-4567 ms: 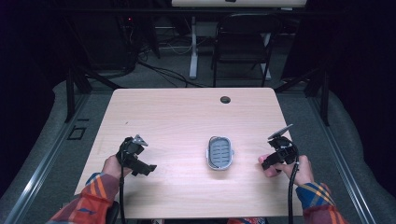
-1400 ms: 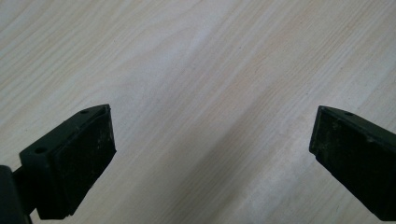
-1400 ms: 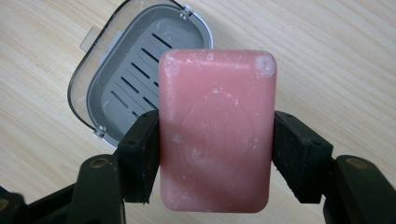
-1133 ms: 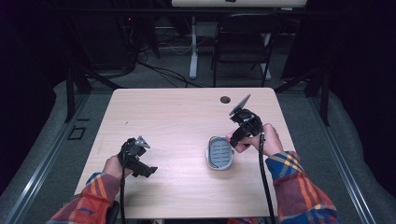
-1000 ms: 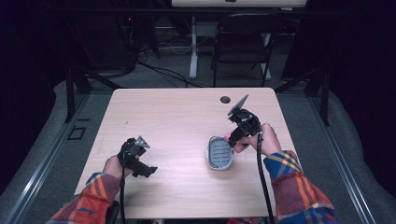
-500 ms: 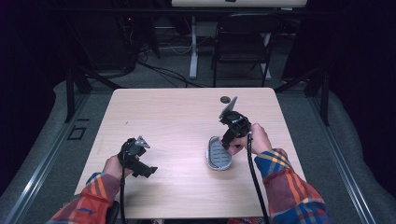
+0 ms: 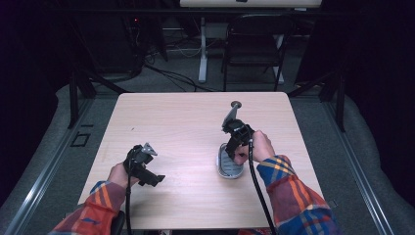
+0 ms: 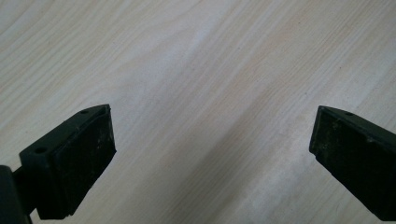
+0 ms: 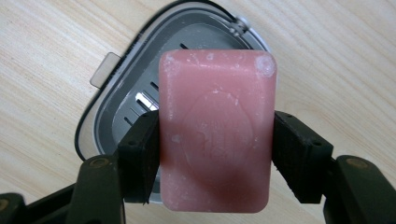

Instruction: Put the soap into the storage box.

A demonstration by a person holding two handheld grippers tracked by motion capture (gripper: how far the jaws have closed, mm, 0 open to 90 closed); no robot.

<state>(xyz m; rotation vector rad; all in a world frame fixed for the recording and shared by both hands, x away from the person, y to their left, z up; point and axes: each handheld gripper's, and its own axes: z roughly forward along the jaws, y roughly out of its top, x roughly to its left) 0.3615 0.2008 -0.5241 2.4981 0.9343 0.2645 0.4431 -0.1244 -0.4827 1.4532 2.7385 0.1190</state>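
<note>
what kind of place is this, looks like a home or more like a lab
Likely a lab or studio rather than a home: a bare wooden table on dark flooring, cables trailing behind it, a folding chair and black surroundings.

Probably lab: dark curtains (image 7: pixel 372 73), floor cables (image 7: pixel 171 73)

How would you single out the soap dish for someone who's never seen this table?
On the wooden table, look right of centre, under the right gripper, whose jaws hold a pink soap bar. The soap dish is the grey, rounded tray with a slotted floor, the table's sole container.
</note>
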